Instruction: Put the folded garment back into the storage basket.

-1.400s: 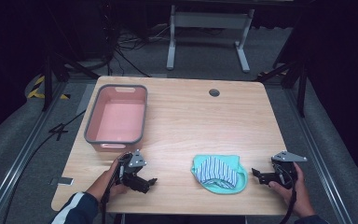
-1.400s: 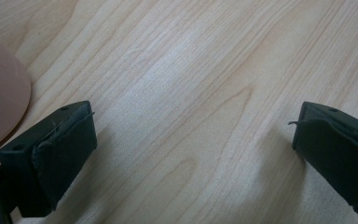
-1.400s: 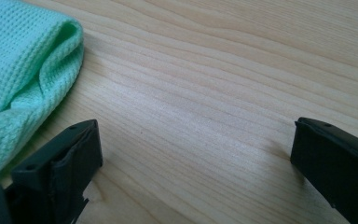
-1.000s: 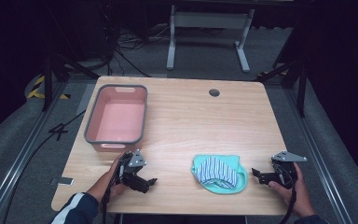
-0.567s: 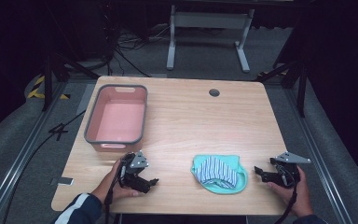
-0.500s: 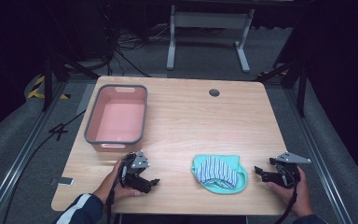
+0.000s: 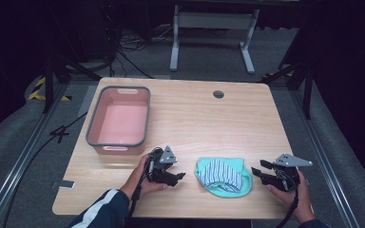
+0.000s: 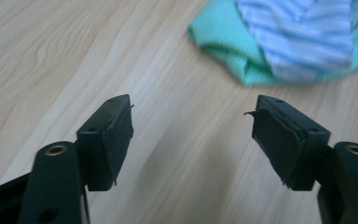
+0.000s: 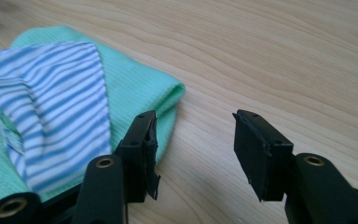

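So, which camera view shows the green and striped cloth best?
The high view: there the whole folded cloth lies on the table, all edges visible. The right gripper view shows its stripes closely, but cut off at the left. The left gripper view shows one blurred edge.

Place: I work in what looks like a lab recording space.
Bench: my lone wooden table [image 7: 247, 118] with a cable hole [image 7: 218, 94].
Surroundings: black curtains, grey carpet, floor rails [image 7: 14, 175], loose cables [image 7: 123, 47], a metal stand [image 7: 211, 23], hazard tape [image 7: 38, 90].

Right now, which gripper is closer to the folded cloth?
The right gripper: its jaws sit just beside the green-and-striped cloth, while the left gripper has more bare table between.
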Motion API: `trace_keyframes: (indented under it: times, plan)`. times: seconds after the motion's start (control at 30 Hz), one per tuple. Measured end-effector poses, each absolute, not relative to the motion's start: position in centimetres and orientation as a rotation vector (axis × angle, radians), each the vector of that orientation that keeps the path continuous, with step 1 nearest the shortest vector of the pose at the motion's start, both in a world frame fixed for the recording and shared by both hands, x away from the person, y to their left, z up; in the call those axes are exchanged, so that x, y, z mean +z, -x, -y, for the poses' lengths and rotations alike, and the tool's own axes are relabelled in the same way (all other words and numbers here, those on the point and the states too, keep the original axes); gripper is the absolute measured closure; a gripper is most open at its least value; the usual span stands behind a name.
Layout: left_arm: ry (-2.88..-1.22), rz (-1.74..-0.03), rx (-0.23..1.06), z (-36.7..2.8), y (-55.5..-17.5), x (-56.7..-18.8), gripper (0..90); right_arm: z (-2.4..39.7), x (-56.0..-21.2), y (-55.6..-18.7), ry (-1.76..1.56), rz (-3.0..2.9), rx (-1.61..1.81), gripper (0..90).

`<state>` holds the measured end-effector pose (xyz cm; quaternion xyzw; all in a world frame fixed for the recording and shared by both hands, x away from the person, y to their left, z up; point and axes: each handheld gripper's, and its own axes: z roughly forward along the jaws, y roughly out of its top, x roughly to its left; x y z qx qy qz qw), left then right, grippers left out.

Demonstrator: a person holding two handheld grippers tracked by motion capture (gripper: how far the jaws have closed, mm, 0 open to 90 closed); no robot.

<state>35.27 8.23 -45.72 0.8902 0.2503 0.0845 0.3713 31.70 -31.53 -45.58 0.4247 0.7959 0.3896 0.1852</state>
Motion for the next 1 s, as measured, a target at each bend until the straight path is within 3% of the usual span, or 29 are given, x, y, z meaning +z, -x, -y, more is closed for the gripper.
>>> trace_keyframes:
  times: [0.17,0.33,0.47,0.67,0.87,1.0]
  plan:
    - [-2.260,-0.636,0.206,-5.2,-36.7,-45.2,39.9,29.8,-45.4,-31.9,-1.160,-2.291,1.084,50.1]
    - [-2.276,-0.627,0.193,-3.3,-37.4,-45.7,41.6,28.5,-45.5,-32.2,-1.144,-2.315,1.048,51.3]
    - [-2.306,-0.617,0.218,-2.1,-37.5,-46.3,41.2,27.8,-45.9,-32.5,-1.142,-2.338,1.024,51.3]
    - [-2.329,-0.636,0.156,-1.4,-38.1,-47.5,35.3,27.7,-47.1,-33.0,-1.197,-2.362,0.972,48.1]
    - [-2.320,-0.626,0.203,-1.2,-37.8,-47.9,29.7,27.5,-47.5,-33.0,-1.220,-2.358,0.969,45.6]
    - [-2.297,-0.621,0.209,-1.3,-37.6,-48.1,29.6,27.4,-47.5,-33.0,-1.208,-2.371,0.963,50.7]
